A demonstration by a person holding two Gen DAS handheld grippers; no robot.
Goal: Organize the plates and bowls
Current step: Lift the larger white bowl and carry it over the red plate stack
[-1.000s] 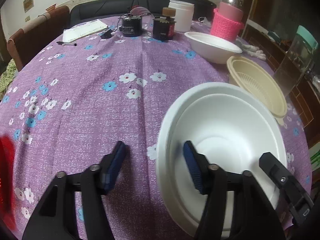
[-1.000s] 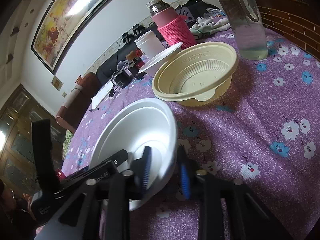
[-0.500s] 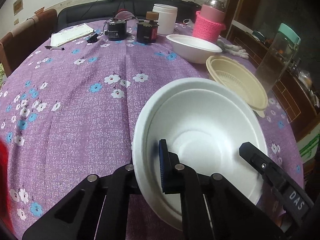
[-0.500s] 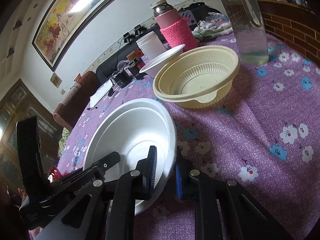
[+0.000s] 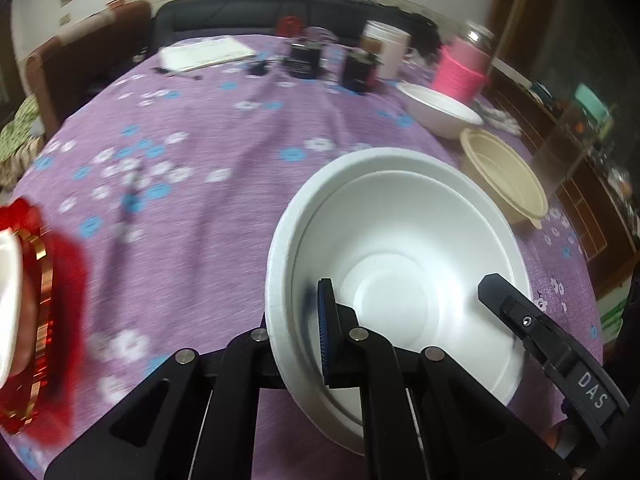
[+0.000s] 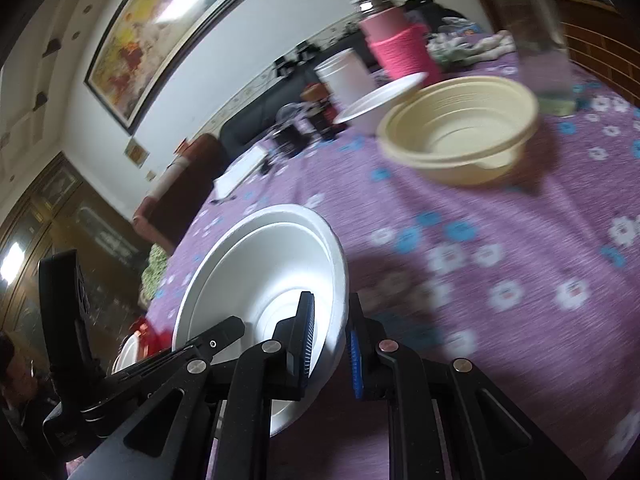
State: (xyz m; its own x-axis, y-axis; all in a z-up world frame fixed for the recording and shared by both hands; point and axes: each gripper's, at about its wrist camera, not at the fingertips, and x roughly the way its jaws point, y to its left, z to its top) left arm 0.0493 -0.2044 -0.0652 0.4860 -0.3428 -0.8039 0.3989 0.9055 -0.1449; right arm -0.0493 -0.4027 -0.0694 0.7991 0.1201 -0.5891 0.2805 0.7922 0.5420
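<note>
On the purple-clothed counter [image 5: 208, 184], a white foam bowl [image 5: 400, 256] is clamped at its left rim by the left tool [image 5: 298, 336] and its right rim by the right tool [image 6: 330, 340], near a beige bowl [image 6: 460, 128].

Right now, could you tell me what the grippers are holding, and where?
Both hold the white foam bowl by its rim: left gripper on one side, right gripper on the opposite side.

Both my left gripper [image 5: 298, 334] and right gripper [image 6: 329, 340] straddle the near bowl [image 5: 400, 256], two bowls [image 5: 504, 176] lying beyond it on the worktop [image 5: 200, 160].
</note>
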